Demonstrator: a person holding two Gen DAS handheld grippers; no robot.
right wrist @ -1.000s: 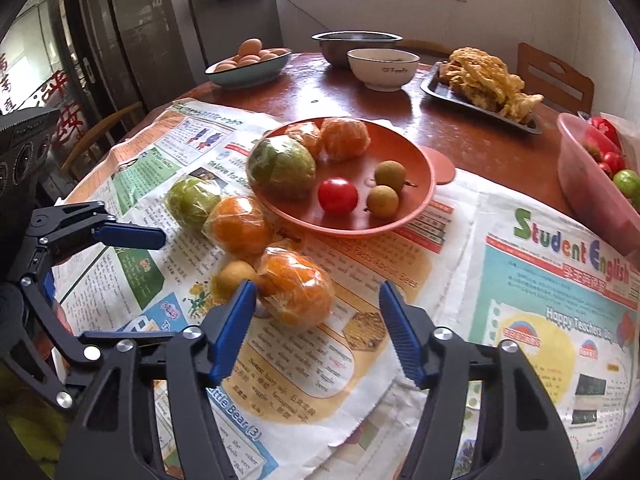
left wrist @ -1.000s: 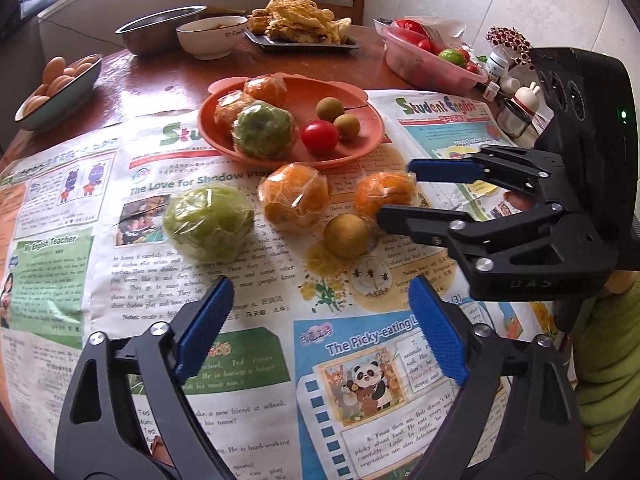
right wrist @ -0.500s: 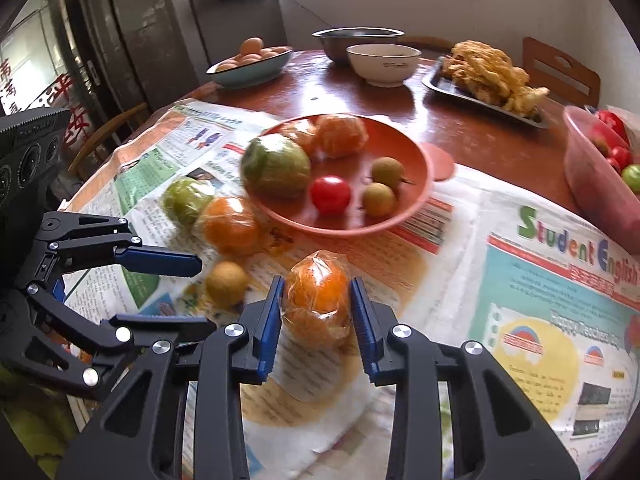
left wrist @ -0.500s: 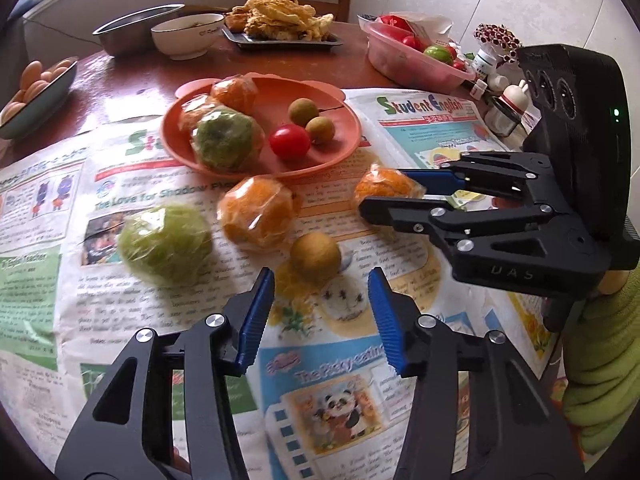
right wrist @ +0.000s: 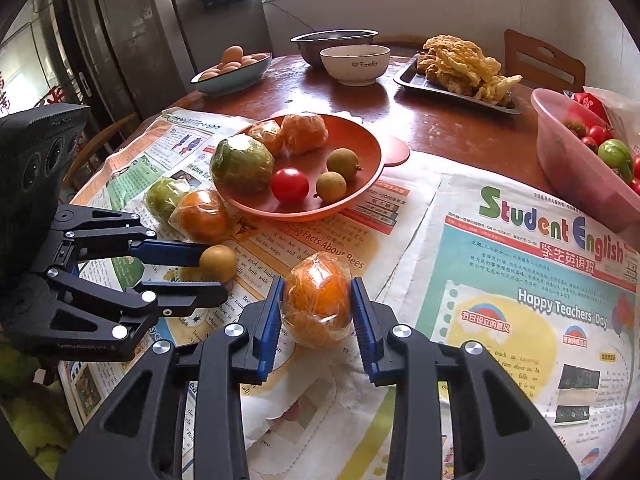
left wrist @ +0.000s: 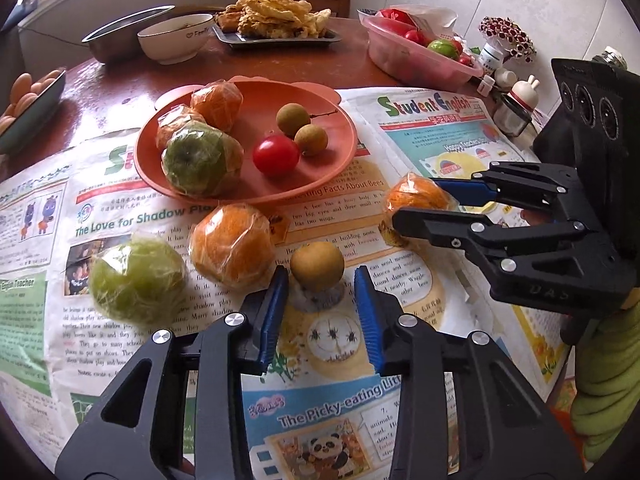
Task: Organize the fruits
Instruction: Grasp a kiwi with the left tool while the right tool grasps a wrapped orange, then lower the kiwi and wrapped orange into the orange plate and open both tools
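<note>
The right gripper pinches a plastic-wrapped orange between its blue pads, both pads touching the wrap, the fruit down at the newspaper. The left gripper has its fingers part spread, with a small tan longan sitting just past the tips and between them; a gap shows on each side, so it is not gripped. In the right wrist view that longan lies between the left gripper's two fingers.

Just left of the longan on the paper sit a second wrapped orange and, beside it, a wrapped green fruit.

Beyond them the orange plate rests partly on the newspaper. It holds a wrapped green fruit, two wrapped oranges at its far left, a cherry tomato and two longans touching each other.

Farther back on the wooden table stand a white bowl, a steel bowl, a tray of fried food, a dish of eggs and a pink tub of tomatoes
</note>
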